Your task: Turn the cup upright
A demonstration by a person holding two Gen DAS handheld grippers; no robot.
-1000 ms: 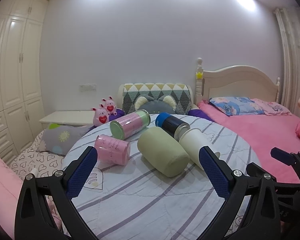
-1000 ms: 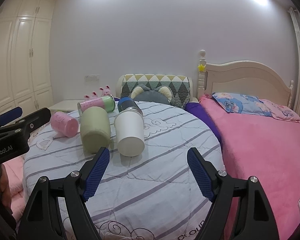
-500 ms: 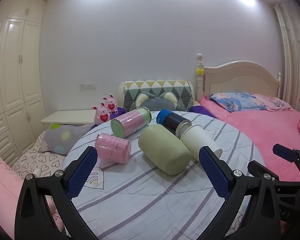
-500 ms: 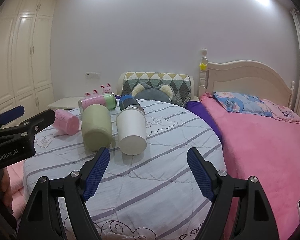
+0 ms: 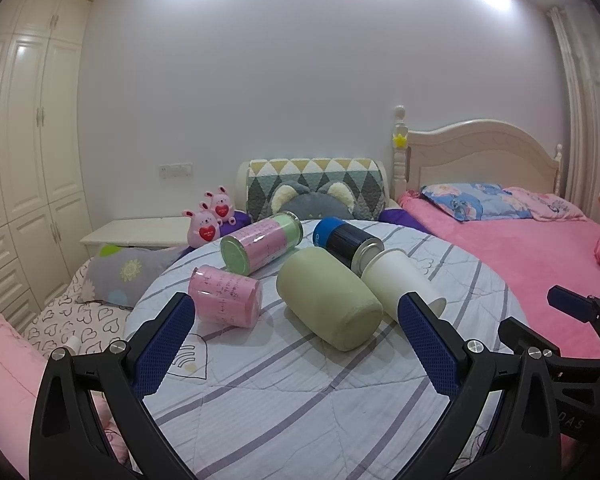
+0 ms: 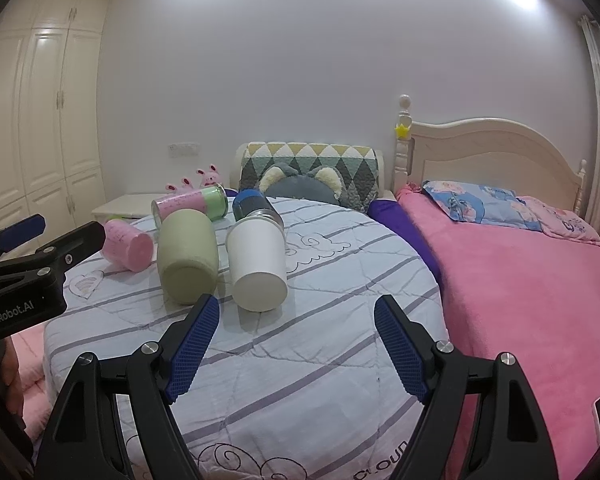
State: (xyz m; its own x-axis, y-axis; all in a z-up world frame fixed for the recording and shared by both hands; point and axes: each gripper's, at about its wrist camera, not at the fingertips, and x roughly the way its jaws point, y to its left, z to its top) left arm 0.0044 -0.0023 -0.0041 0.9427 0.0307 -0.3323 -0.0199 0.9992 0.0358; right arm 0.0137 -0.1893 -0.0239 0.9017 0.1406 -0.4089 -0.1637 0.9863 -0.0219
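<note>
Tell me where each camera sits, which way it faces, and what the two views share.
Left wrist: rides the left gripper, facing the bed's headboard across the round quilted cushion; its own open blue fingers show, the right gripper at right.
Right wrist: rides the right gripper, facing likewise; the left gripper shows at left.
Shared: five cups lying down, including the green cup and white cup.

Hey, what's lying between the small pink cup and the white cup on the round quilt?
The olive green cup lies on its side between the pink cup and the white cup, clearest in the right wrist view.
</note>
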